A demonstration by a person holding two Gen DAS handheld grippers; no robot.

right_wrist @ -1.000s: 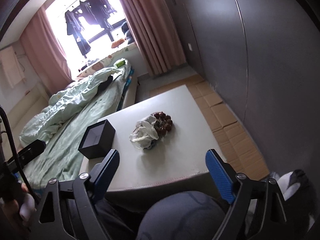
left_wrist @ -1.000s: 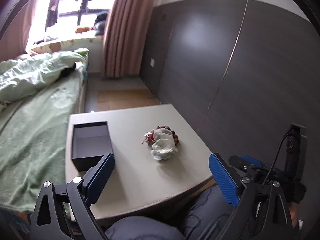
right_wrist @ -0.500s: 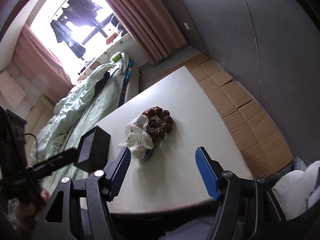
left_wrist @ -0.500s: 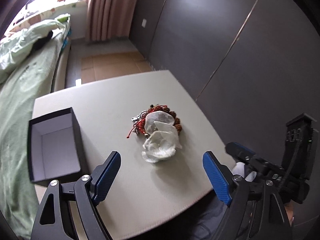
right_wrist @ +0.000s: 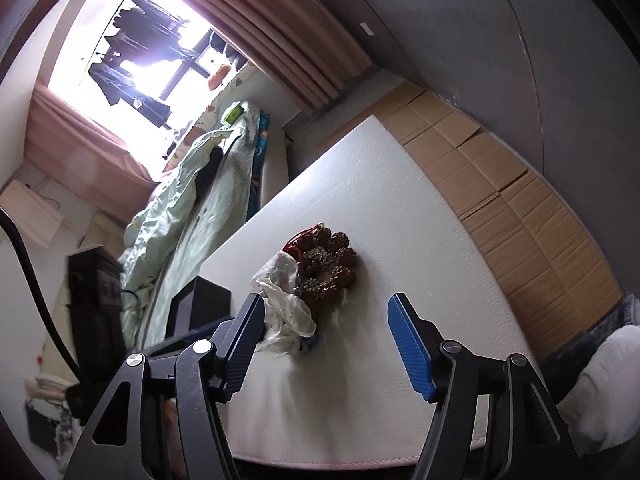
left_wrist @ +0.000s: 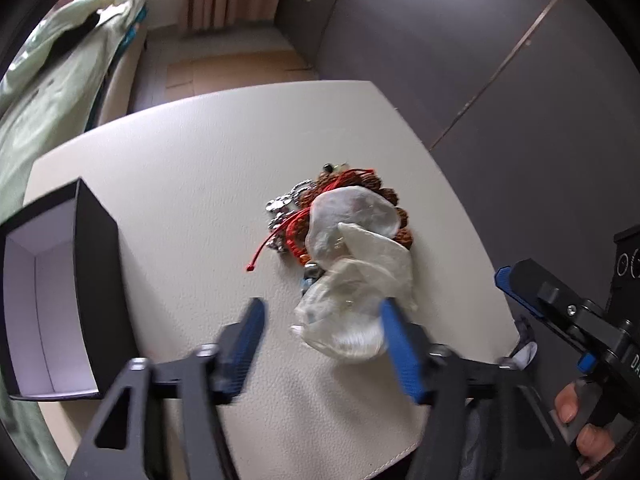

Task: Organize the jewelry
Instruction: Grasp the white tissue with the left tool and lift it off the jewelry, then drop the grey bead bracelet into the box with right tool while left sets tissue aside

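On the pale table (left_wrist: 180,184) beside the bed (right_wrist: 188,184), the jewelry pile (left_wrist: 340,204) lay mid-surface under crumpled clear bags (left_wrist: 356,280), an open black box (left_wrist: 60,292) to its left. Our left gripper (left_wrist: 322,320) and right gripper (right_wrist: 326,320) hovered near the bags, jaws spread.
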